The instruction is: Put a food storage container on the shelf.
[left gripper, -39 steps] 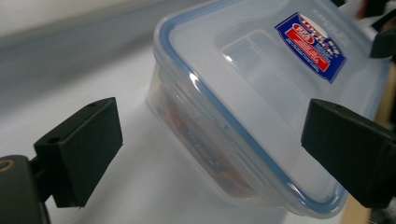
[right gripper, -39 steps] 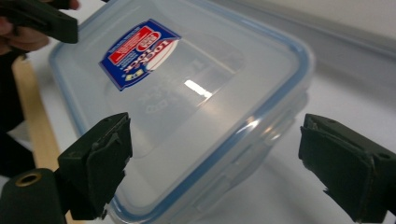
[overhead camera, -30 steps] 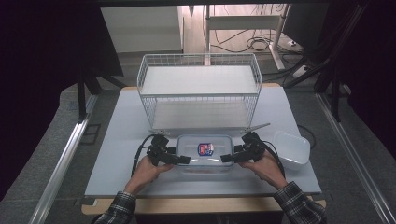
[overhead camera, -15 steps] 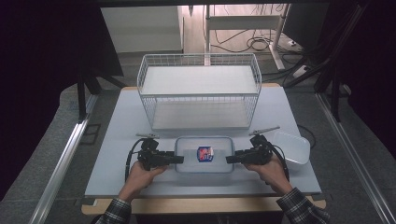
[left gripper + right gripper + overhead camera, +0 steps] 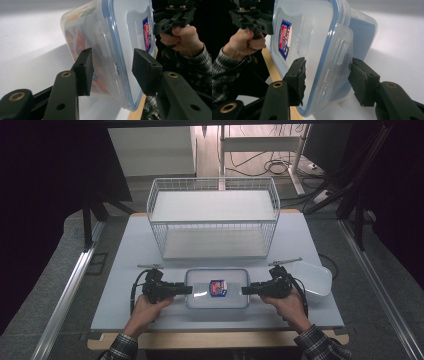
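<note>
Both grippers, left [image 5: 186, 290] and right [image 5: 246, 290], have been closing onto the lidded container's [image 5: 217, 288] short ends (table [image 5: 125, 270] open around)

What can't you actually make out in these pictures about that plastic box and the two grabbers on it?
- Food inside the lidded box: in the left gripper view its cloudy wall blurs orange-red shapes.
- Sticker: print too small to read.
- Left gripper, right gripper: jaws have just been closing around the box ends; whether the pads press yet is unclear.
- Second container: the right hand partly covers it in the high view.
</note>
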Motion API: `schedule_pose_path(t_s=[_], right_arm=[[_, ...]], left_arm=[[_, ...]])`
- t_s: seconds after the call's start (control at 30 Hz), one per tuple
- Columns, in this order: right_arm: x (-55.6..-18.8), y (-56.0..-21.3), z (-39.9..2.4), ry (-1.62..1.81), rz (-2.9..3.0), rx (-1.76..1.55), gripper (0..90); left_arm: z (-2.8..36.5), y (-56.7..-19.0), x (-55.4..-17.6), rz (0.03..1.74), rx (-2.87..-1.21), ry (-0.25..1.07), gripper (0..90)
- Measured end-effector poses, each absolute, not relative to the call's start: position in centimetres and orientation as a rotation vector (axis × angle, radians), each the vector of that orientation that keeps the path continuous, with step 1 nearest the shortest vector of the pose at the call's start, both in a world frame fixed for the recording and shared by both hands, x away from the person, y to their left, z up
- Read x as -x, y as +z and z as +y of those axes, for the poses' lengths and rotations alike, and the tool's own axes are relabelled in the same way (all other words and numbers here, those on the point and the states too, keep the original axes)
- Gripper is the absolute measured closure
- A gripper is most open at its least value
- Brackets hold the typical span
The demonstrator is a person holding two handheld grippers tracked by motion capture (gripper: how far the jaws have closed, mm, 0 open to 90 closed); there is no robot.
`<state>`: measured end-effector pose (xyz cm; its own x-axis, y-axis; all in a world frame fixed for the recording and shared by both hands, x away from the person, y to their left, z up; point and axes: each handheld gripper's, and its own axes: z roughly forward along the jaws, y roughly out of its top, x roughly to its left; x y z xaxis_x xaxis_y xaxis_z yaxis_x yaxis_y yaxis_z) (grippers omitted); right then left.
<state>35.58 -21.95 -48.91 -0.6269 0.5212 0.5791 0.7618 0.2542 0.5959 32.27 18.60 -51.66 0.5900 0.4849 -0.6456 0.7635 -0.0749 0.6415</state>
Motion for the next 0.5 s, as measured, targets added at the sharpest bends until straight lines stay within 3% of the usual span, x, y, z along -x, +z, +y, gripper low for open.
schedule_pose_path(t_s=[0.5], right_arm=[[-34.76,-48.05,-21.71,-1.418,-2.304,1.226,51.1]], left_arm=[[18.09,-50.83,-31.40,1.057,-1.694,-0.218,54.1]])
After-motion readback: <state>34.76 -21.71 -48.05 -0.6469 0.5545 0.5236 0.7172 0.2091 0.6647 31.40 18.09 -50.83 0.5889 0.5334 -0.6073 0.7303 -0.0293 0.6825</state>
